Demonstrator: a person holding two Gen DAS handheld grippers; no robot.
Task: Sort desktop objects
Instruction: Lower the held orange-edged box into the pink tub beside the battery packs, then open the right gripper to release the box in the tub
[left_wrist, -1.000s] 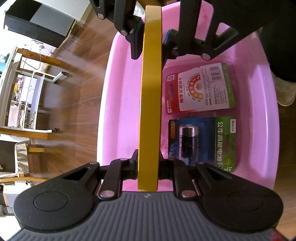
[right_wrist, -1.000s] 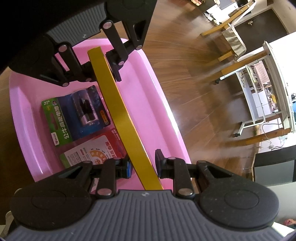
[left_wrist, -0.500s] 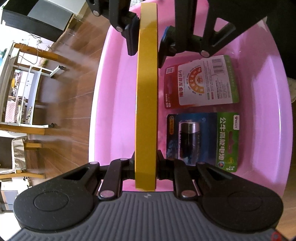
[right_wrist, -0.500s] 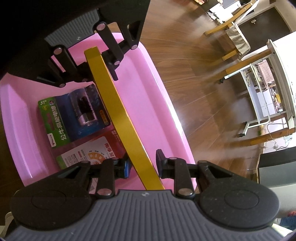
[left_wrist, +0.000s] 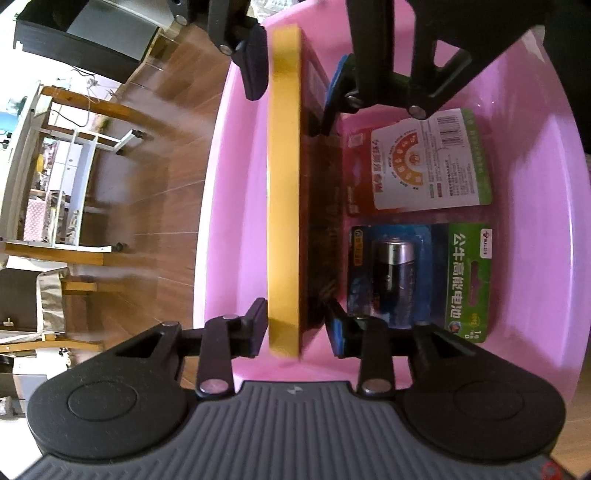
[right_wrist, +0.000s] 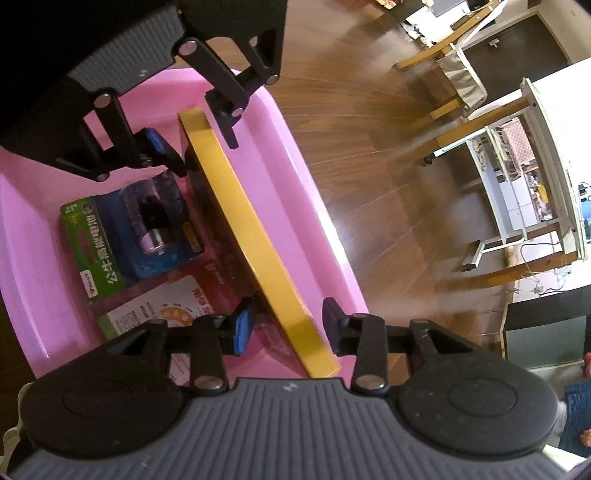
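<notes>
A flat yellow-edged board (left_wrist: 282, 184) with a dark face stands on edge in the pink basin (left_wrist: 535, 221), slightly tilted. My left gripper (left_wrist: 297, 332) is open around its near end, with gaps on both sides. My right gripper (right_wrist: 286, 326) is open around the opposite end of the board (right_wrist: 251, 236). On the basin (right_wrist: 33, 240) floor beside the board lie a green-and-blue battery pack (left_wrist: 417, 280) (right_wrist: 129, 236) and a red-and-white card pack (left_wrist: 424, 162) (right_wrist: 159, 306).
The basin sits over a brown wooden floor (right_wrist: 388, 166). A white wheeled rack (left_wrist: 62, 177) (right_wrist: 517, 184), wooden furniture legs (right_wrist: 443, 55) and a black cabinet (left_wrist: 92, 37) stand farther off beside it.
Both grippers were shut on the board's ends a second ago. Their fingers have spread apart and let the board go, and it now stands lower in the basin.
</notes>
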